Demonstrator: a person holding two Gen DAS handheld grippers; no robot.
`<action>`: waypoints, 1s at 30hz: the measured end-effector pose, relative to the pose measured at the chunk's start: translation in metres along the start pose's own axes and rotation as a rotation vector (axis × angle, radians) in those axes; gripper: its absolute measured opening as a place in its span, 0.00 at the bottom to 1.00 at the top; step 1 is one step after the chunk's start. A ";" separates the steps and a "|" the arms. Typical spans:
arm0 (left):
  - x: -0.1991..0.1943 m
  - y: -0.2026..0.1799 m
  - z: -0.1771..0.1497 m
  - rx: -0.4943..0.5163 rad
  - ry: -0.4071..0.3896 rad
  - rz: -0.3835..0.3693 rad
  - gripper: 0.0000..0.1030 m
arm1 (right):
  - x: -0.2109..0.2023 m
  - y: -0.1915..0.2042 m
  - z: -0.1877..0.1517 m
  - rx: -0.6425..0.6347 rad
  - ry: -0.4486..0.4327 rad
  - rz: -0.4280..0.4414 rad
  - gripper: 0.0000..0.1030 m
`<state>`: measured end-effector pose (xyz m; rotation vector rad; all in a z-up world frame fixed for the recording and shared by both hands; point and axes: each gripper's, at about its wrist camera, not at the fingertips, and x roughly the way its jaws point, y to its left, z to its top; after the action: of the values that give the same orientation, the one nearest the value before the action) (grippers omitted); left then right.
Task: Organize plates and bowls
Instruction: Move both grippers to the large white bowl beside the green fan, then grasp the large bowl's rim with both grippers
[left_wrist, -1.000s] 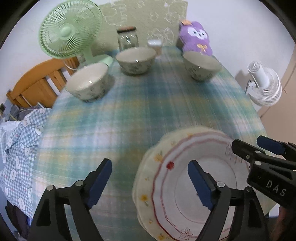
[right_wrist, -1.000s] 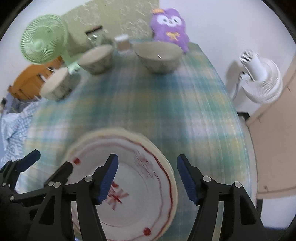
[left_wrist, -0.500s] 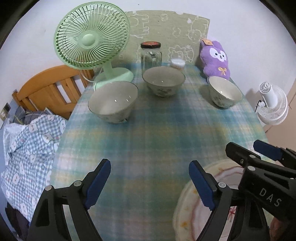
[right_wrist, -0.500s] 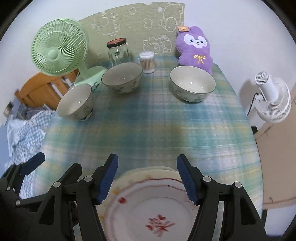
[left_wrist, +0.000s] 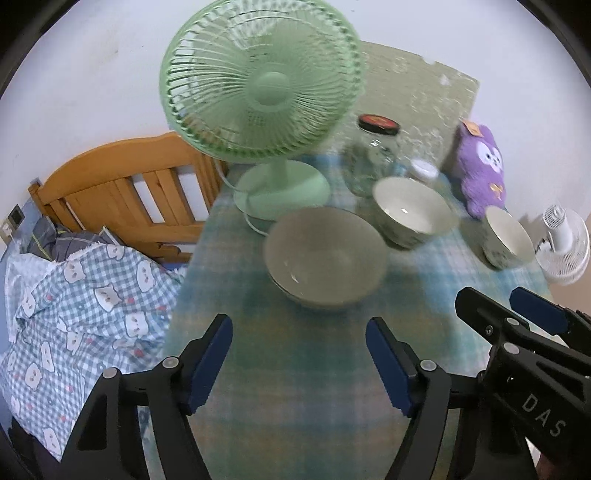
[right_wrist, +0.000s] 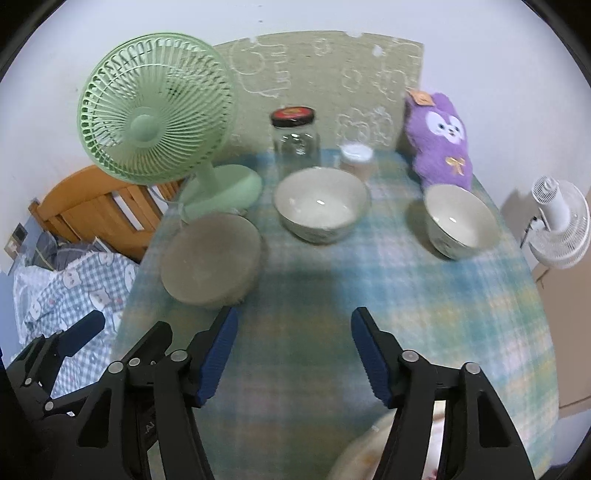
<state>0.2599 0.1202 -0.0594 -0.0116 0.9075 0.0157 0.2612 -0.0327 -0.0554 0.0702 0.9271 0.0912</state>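
Currently both jaws closing, nothing between them: left hand-held gripper (left_wrist: 298, 360) and right hand-held gripper (right_wrist: 293, 356) spread over bare plaid surface (right_wrist: 424, 295). Plate (right_wrist: 364, 454) rim at the near edge, partly hidden under the right one. Beyond: three bowls in a row, left bowl (left_wrist: 325, 256) nearest, middle bowl (right_wrist: 321, 203), right bowl (right_wrist: 460, 219). Green fan (left_wrist: 260, 79), glass jar (right_wrist: 295, 138), purple plush (right_wrist: 439, 138) at the back.

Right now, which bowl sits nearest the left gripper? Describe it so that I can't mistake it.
Find the green fan at the table's far left corner. The bowl lies directly in front of its base, toward the grippers. Unlike the other two bowls, it lies in the fan's shadow, nearest the checked bedding.
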 end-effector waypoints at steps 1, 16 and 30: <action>0.003 0.004 0.004 -0.002 -0.004 -0.004 0.71 | 0.004 0.006 0.005 -0.004 -0.004 -0.002 0.63; 0.070 0.029 0.048 0.051 0.016 0.006 0.49 | 0.076 0.041 0.050 0.021 0.028 -0.028 0.48; 0.117 0.031 0.048 0.039 0.087 -0.015 0.24 | 0.126 0.034 0.046 0.054 0.117 -0.057 0.22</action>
<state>0.3695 0.1531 -0.1225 0.0173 0.9950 -0.0165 0.3715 0.0139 -0.1249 0.0895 1.0476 0.0176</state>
